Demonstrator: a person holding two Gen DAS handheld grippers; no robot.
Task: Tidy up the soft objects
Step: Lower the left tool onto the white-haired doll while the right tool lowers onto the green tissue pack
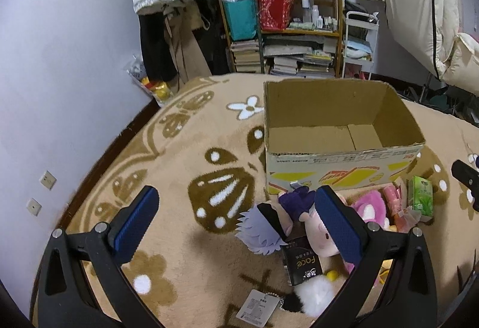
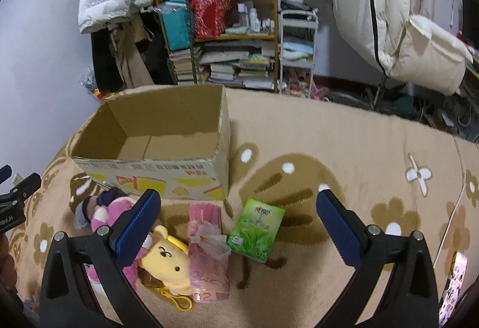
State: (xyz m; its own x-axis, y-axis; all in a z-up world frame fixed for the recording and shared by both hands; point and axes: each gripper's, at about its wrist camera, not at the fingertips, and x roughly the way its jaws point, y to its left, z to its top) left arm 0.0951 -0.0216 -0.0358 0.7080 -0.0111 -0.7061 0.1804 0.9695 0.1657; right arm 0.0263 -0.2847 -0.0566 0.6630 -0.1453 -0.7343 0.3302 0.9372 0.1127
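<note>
Grippers wide apart above soft toys beside a cardboard box.

The left gripper (image 1: 236,218) hangs with its jaws spread wide and nothing between them, above the carpet (image 1: 185,238); its right finger overlaps a doll with pale lilac hair (image 1: 260,233). The right gripper (image 2: 238,223) is likewise spread wide and holds nothing. Below it lie a yellow bear toy (image 2: 167,260), a pink plush toy (image 2: 115,212), a pink tissue pack (image 2: 206,250) and a green tissue pack (image 2: 257,229), all just in front of the cardboard box (image 2: 149,178). The box stands upright, its top open and its floor bare. A black packet (image 1: 301,260) lies against the doll.
</note>
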